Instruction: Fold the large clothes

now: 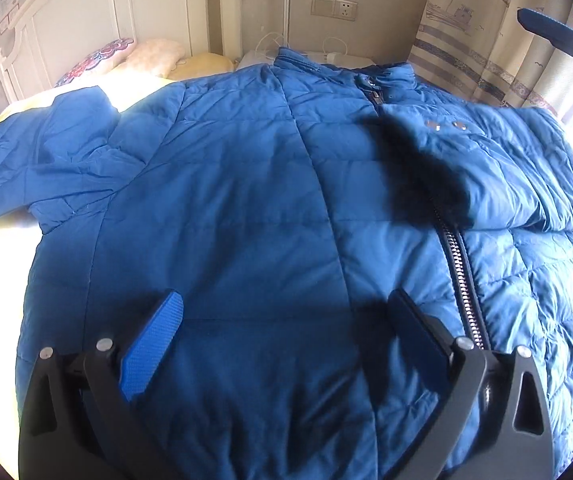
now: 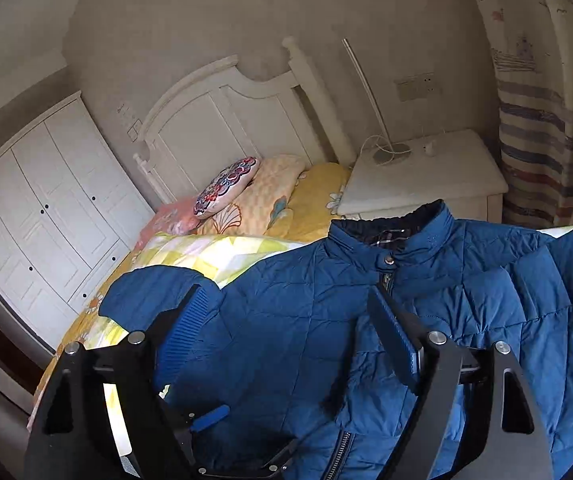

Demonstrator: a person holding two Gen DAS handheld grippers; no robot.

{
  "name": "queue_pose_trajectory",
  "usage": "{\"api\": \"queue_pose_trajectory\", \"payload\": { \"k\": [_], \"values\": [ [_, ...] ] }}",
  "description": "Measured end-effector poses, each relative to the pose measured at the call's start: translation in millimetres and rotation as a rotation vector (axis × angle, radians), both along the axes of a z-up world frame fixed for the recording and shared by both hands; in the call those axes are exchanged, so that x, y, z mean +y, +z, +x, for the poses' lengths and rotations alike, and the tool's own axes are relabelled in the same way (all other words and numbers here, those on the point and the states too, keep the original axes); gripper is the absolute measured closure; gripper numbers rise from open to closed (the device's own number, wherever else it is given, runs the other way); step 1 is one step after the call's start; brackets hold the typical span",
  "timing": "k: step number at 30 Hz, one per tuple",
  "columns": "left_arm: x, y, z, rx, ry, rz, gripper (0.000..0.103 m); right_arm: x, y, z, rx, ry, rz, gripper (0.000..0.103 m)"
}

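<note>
A big blue quilted jacket (image 1: 246, 200) lies front-up and zipped on the bed, with its collar (image 2: 390, 236) at the far end. One sleeve (image 1: 518, 176) is folded across the chest on the right. The other sleeve (image 1: 42, 160) lies spread out to the left. My left gripper (image 1: 284, 296) hovers open over the lower front, left of the zipper (image 1: 462, 280), with nothing between its fingers. My right gripper (image 2: 286, 296) stands open above the chest, holding nothing. A blue finger (image 1: 554, 36) of it shows high at the right in the left wrist view.
Pillows (image 2: 246, 188) lie by the white headboard (image 2: 226, 120). A white nightstand (image 2: 426, 180) with a lamp and cables stands beyond the collar, with a striped curtain (image 2: 546, 140) to its right. A white wardrobe (image 2: 46, 200) is on the left. The yellow bedspread (image 2: 214, 252) shows beside the jacket.
</note>
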State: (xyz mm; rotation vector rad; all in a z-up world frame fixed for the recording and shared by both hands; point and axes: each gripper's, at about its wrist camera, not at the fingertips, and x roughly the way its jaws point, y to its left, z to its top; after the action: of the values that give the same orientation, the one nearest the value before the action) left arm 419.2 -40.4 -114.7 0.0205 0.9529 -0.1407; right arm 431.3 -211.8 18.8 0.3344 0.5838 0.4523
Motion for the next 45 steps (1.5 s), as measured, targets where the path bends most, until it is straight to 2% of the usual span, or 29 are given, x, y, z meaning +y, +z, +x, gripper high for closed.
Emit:
{"api": "queue_pose_trajectory", "payload": {
  "k": [3, 6, 9, 11, 14, 16, 18, 19, 20, 21, 22, 23, 24, 26, 30, 35, 39, 42, 45],
  "values": [
    [3.4, 1.2, 0.3, 0.001, -0.006, -0.031, 0.002, -33.6, -6.4, -39.4, -0.078, -0.081, -0.022, 0.024],
    [6.3, 6.7, -0.7, 0.014, -0.014, -0.089, 0.002, -94.7, -26.2, -80.7, -0.093, -0.266, -0.069, 0.024],
    [1.9, 24.6, -4.5, 0.005, -0.056, -0.279, 0.003, -145.3, -57.4, -102.6, -0.005, -0.431, -0.109, 0.024],
    [-17.5, 38.9, -2.2, -0.019, -0.092, -0.326, 0.003, -162.5, -78.7, -108.0, 0.08, -0.509, -0.144, 0.024],
    [-61.0, 44.0, 11.0, -0.023, -0.124, -0.286, 0.002, -173.2, -99.0, -111.4, 0.137, -0.569, -0.137, 0.024],
    [-83.8, 30.0, 29.6, 0.038, -0.117, -0.27, 0.002, -173.1, -108.0, -111.4, 0.145, -0.585, -0.153, 0.024],
    [-95.3, 10.3, 46.4, 0.095, -0.066, -0.262, 0.009, -173.0, -112.9, -107.8, 0.161, -0.575, -0.158, 0.024],
    [-97.9, 6.0, 49.4, 0.08, -0.046, -0.258, 0.01, -171.2, -115.1, -105.9, 0.163, -0.571, -0.153, 0.024],
    [-101.3, 7.2, 48.2, 0.042, -0.047, -0.255, 0.024, -173.0, -115.8, -106.2, 0.162, -0.568, -0.142, 0.024],
    [-105.5, 8.1, 46.9, 0.022, -0.056, -0.232, 0.032, -174.7, -117.1, -107.3, 0.16, -0.567, -0.124, 0.024],
    [-109.6, 12.5, 44.2, -0.001, -0.067, -0.208, 0.064, -178.1, -118.4, -107.9, 0.16, -0.568, -0.102, 0.024],
    [-111.7, 18.1, 42.0, -0.016, -0.06, -0.175, 0.073, -180.8, -119.9, -111.0, 0.162, -0.575, -0.082, 0.024],
    [-109.6, 24.8, 40.6, -0.021, -0.08, -0.203, 0.077, -183.2, -120.6, -111.0, 0.165, -0.584, -0.066, 0.024],
    [-98.3, 45.1, 37.2, -0.056, -0.09, -0.247, 0.082, -185.9, -120.7, -111.6, 0.163, -0.59, -0.046, 0.024],
    [-63.6, 95.0, 30.4, -0.12, -0.084, -0.34, 0.083, -183.9, -119.9, -110.0, 0.161, -0.586, -0.054, 0.024],
    [-7.2, 137.7, 21.4, -0.191, -0.038, -0.313, 0.083, -183.8, -120.7, -109.5, 0.169, -0.585, -0.051, 0.024],
    [52.5, 135.3, 13.3, -0.217, 0.072, -0.231, 0.083, -184.7, -121.2, -110.1, 0.169, -0.586, -0.049, 0.024],
    [93.4, 111.7, 11.4, -0.167, 0.13, -0.209, 0.083, -185.6, -121.9, -109.6, 0.171, -0.584, -0.047, 0.024],
    [113.3, 79.1, 10.6, -0.084, 0.11, -0.18, 0.077, -186.7, -122.6, -108.6, 0.175, -0.584, -0.043, 0.024]
  ]
}}
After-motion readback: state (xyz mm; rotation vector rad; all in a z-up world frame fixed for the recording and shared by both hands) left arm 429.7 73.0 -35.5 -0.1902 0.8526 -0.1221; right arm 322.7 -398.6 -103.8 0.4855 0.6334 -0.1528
